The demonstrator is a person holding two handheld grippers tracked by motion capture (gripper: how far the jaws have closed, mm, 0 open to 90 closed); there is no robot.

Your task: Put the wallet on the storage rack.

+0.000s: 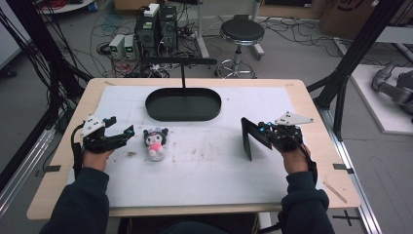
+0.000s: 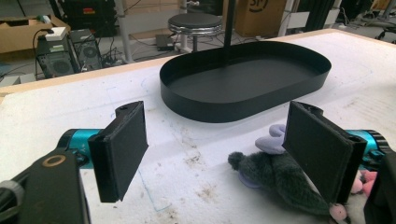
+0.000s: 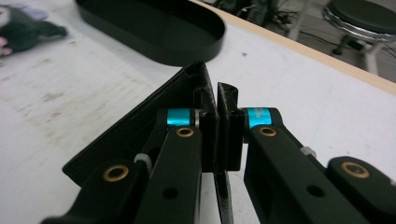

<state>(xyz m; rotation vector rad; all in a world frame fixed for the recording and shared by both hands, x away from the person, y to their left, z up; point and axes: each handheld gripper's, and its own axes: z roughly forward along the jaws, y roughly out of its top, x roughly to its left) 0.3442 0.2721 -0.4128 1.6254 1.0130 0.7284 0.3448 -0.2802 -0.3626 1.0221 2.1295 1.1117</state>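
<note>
A small plush toy [image 1: 156, 142] with dark ears, a white face and a pink body lies on the white mat, left of centre. My left gripper [image 1: 122, 126] sits just left of it. Its jaws stand wide open [image 2: 219, 149], with the plush toy [image 2: 280, 179] low beside the right pad and nothing pressed between them. My right gripper [image 1: 260, 132] is at the right side of the mat, shut on the edge of a flat black leather-like cover [image 1: 248, 136]. In the right gripper view the gripper [image 3: 218, 100] pinches one stiff leaf while the cover [image 3: 130, 135] spreads to the left.
A black oval tray [image 1: 183, 104] stands empty at the back centre of the mat, with a thin black post rising behind it. The tray [image 2: 243, 79] lies beyond the left jaws. A stool [image 1: 241, 33], computers and cables are on the floor beyond the table.
</note>
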